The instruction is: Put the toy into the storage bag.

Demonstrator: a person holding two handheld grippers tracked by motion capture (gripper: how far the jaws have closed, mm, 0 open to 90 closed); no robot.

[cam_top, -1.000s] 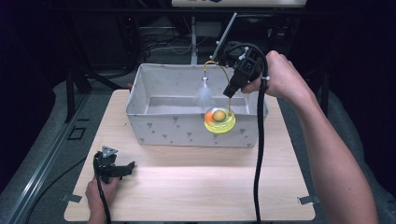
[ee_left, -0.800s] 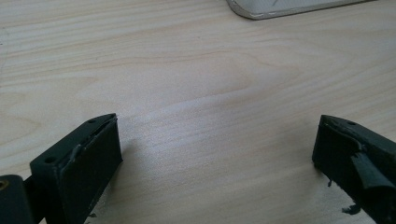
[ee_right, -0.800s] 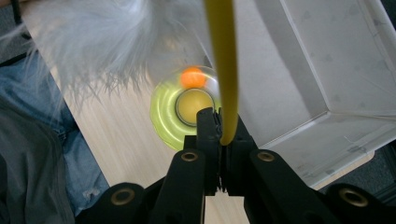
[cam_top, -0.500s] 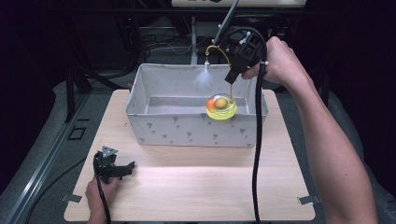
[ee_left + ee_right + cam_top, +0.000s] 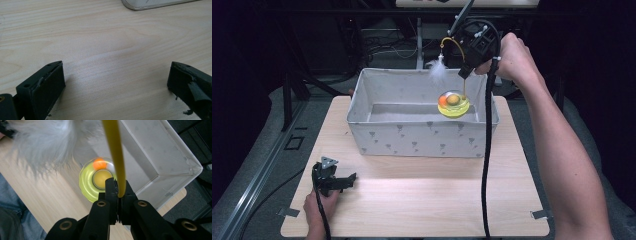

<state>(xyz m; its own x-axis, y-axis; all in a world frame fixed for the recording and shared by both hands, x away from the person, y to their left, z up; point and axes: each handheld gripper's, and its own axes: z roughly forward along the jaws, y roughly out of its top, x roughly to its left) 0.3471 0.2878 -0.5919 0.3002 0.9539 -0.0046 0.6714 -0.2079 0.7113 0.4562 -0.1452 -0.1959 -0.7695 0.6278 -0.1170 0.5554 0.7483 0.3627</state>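
In the upper right of the high view, a person's right hand holds the right gripper raised above the far right corner of a grey fabric storage bin. Its jaws are clamped tight on a thin yellow arched wire, the stem of a cat toy. The grip on the stem lets the whole toy hang free: its round yellow-green base, with an orange ball in the rim track, dangles just above the bin's right end, apparently lifted clear of it. A white feather tuft hangs from the wire's other end, left of the gripper.

The right gripper view looks down past the closed jaws: the yellow wire rises between them, the base below, blurred feather at upper left.

At the lower left of the high view, the left gripper rests on the pale wooden table, out of the way. The left gripper view shows its jaws wide apart over bare wood, holding nothing, with the bin's corner at the top edge.
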